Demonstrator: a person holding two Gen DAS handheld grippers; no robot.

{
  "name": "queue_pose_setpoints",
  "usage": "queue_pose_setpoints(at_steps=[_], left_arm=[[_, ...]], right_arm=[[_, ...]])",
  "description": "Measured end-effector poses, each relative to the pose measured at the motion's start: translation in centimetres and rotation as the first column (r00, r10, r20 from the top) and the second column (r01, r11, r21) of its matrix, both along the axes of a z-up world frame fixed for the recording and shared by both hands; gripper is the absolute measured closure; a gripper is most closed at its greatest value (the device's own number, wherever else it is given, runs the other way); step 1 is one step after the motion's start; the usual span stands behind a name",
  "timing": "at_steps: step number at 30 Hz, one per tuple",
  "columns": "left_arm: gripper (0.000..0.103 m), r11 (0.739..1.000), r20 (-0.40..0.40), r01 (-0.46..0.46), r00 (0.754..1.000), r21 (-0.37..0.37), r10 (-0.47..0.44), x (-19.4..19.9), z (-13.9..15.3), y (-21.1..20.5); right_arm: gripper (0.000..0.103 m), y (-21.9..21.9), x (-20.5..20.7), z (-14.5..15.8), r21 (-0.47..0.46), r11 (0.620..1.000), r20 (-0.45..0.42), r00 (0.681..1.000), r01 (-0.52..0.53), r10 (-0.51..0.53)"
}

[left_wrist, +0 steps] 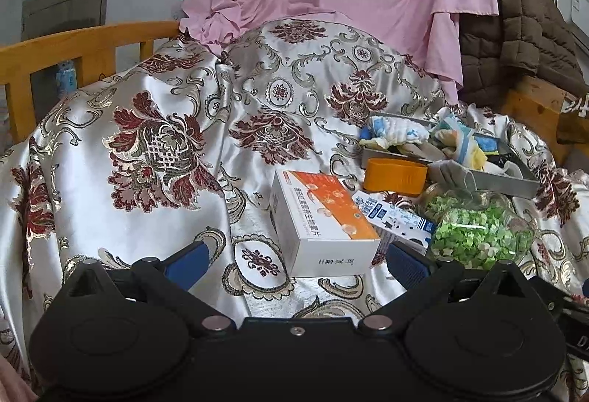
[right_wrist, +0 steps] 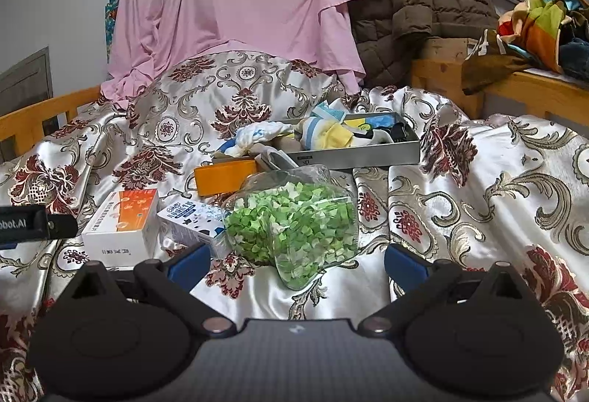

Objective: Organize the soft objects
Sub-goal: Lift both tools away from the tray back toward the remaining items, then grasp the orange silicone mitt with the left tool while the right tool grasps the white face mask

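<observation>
Both grippers gape empty. The left gripper (left_wrist: 296,256) frames an orange-and-white carton (left_wrist: 324,221), its long axis running away from the fingers. The right gripper (right_wrist: 296,256) frames a clear bag of green paper stars (right_wrist: 294,221). Beyond both, a grey metal tray (right_wrist: 368,153) lies crosswise, apparently the collecting spot, holding rolled socks (right_wrist: 327,135); one grey sock (right_wrist: 276,159) hangs over its near rim.

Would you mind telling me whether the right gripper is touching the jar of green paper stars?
Apart. In the right wrist view the right gripper has its jaws spread wide, and patterned bedspread shows between each blue pad and the jar of green paper stars.
</observation>
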State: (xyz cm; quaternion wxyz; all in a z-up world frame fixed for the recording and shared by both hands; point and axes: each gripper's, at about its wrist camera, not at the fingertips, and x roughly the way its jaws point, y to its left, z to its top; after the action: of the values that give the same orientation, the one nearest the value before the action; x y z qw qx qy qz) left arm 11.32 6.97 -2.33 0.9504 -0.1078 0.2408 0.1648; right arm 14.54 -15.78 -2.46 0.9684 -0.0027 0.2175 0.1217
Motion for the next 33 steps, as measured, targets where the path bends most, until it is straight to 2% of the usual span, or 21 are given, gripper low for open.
queue_pose_setpoints(at_steps=[3,11,21,24,29,33], left_arm=[[0.001,1.0,0.015,-0.003,1.0,-0.01,0.003,-0.1,0.3,-0.1],[0.001,1.0,0.069,0.02,0.997,0.019,-0.021,0.8,0.8,-0.3],[0.001,0.996,0.14,0.083,0.986,0.029,-0.086,5.2,0.8,0.3],[0.001,0.992,0.157,0.127,0.979,0.019,-0.129,7.0,0.8,0.6],[0.001,0.972,0.18,0.236,0.956,0.009,-0.234,10.7,0.8,1.3],[0.001,0.951,0.161,0.31,0.937,0.018,-0.309,14.4,0.6,2.4]], right_arm=[[0.0,0.3,0.1,-0.1,-0.007,1.0,0.009,1.0,-0.01,0.01],[0.0,1.4,0.8,0.1,-0.028,0.999,0.02,0.999,-0.04,0.041],[0.0,2.2,3.7,0.3,-0.055,0.997,0.012,0.998,-0.055,0.056],[0.0,2.6,5.0,0.6,-0.069,0.996,0.02,0.998,-0.059,0.061],[0.0,2.4,8.3,1.5,-0.043,0.997,0.001,0.998,-0.06,0.06],[0.0,2.3,11.5,1.9,-0.075,0.995,-0.004,0.998,-0.064,0.064]])
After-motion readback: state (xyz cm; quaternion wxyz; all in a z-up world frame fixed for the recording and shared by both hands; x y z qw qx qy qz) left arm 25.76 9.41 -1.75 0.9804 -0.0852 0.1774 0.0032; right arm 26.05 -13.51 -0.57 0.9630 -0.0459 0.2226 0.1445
